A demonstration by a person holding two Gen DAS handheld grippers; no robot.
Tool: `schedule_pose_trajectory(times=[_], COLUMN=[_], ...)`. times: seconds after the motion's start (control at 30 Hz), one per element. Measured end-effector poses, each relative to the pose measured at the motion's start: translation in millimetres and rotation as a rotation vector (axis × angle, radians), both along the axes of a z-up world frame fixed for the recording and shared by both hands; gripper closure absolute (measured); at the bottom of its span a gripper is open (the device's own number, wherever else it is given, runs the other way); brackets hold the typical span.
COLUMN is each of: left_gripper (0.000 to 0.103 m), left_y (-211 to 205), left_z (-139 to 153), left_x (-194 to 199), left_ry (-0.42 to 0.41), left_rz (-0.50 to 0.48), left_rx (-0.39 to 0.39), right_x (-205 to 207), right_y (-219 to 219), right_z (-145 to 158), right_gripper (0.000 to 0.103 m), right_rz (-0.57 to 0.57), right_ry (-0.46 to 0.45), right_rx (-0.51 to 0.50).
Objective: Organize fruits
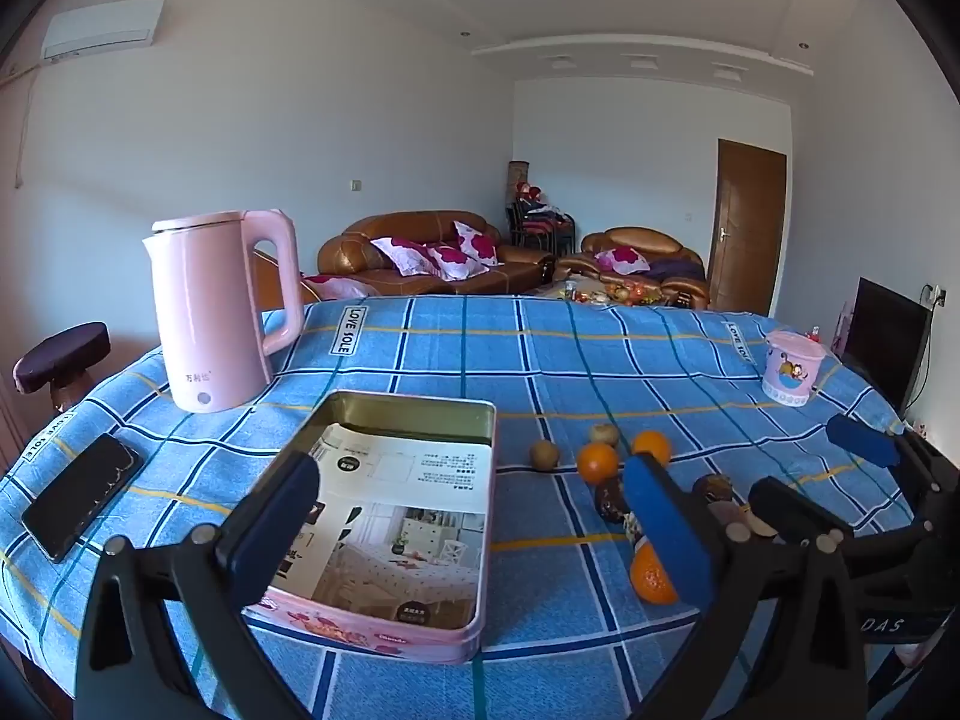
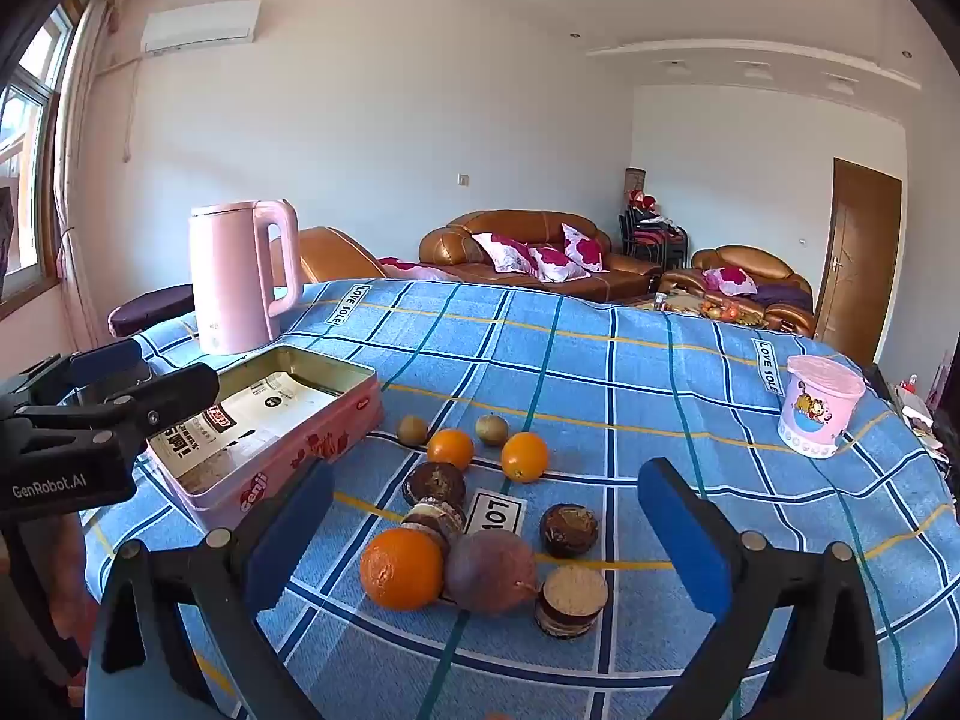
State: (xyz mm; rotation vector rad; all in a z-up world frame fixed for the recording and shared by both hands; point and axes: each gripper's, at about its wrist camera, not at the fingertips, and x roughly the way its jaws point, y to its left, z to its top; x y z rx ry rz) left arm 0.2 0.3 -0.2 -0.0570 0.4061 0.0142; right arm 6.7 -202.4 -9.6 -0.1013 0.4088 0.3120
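right wrist view: both grippers hang over the blue checked tablecloth, nothing picked up yet, so i'd say the sorting hasn't really started.
fruit pile: loose fruit sits bunched just ahead of the right gripper, probably dumped there so it's all within one easy reach.
nearest orange: just ahead of the left finger's tip, touching the purple fruit beside it.
far oranges: one and another further out past the fingertips, with two small brownish fruits behind them.
dark round things: a few mixed in with the fruit, one close to the purple fruit. can't tell what they are, might be cakes.
tin: open pink tin lined with a printed sheet, nothing else in it. looks like the place the fruit goes, my guess anyway.
left gripper: fingers spread as wide as they go, empty, left finger in front of the tin's near corner and right finger over the fruit side.
right gripper fingers: also spread wide, holding nothing, touching nothing, fruit pile framed between them.
kettle: pink, far beyond the left finger, out of the way.
phone: flat on the cloth, left of the left gripper.
cup: pink cartoon tub, well off past the right finger.
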Motion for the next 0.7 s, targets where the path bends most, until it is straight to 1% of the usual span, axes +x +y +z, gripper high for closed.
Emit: schedule_pose_trajectory(times=[0.17, 0.37, 0.7], left_gripper=[0.0, 0.0, 0.0], left_y=[3.4, 2.5, 2.0], left_z=[-0.3, -1.6, -0.6], left_x=[0.8, -0.1, 0.9], left_ry=[0.001, -0.001, 0.0], left_rz=[-0.001, 0.001, -0.005], left_rx=[0.003, 0.008, 0.016], right_x=[-2.0, 0.3, 0.5], right_y=[0.6, -0.1, -0.5], right_z=[0.2, -6.3, -5.4], right_gripper=[0.001, 0.001, 0.001], right_rz=[0.004, 0.006, -0.003], right_ry=[-0.001, 0.01, 0.02], right_rx=[-0.003, -0.008, -0.001])
